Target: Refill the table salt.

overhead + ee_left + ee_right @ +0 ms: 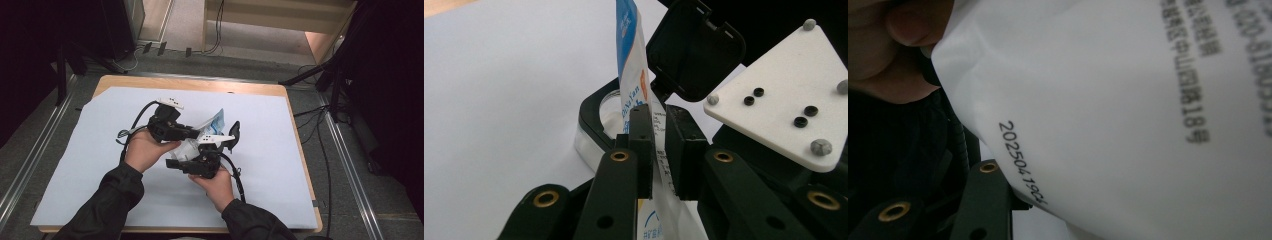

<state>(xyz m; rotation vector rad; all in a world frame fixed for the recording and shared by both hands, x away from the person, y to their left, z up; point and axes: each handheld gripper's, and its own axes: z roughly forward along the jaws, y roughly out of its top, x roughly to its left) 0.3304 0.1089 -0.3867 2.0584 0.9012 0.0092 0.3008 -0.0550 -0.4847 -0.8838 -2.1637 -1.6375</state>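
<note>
A white and blue pouch point(217, 121) point(631, 60) stands upright between the jaws of my left gripper point(192, 134) point(660, 111), which is shut on its lower half. Just beyond it is a clear container point(594, 115) with a black rim, tilted, its black flip lid point(694, 50) point(234, 131) standing open. My right gripper point(206, 149) holds that container from the near side, its white plate point(784, 95) facing up. In the right gripper view the pouch's printed white face point(1123, 115) hangs close over one black finger point(983, 200) and hides the jaw tips.
A pale sheet point(100, 150) covers most of the wooden table point(200, 85). Both forearms in dark sleeves come in from the near edge. Cables point(320, 150) and dark stands lie on the floor to the right and behind.
</note>
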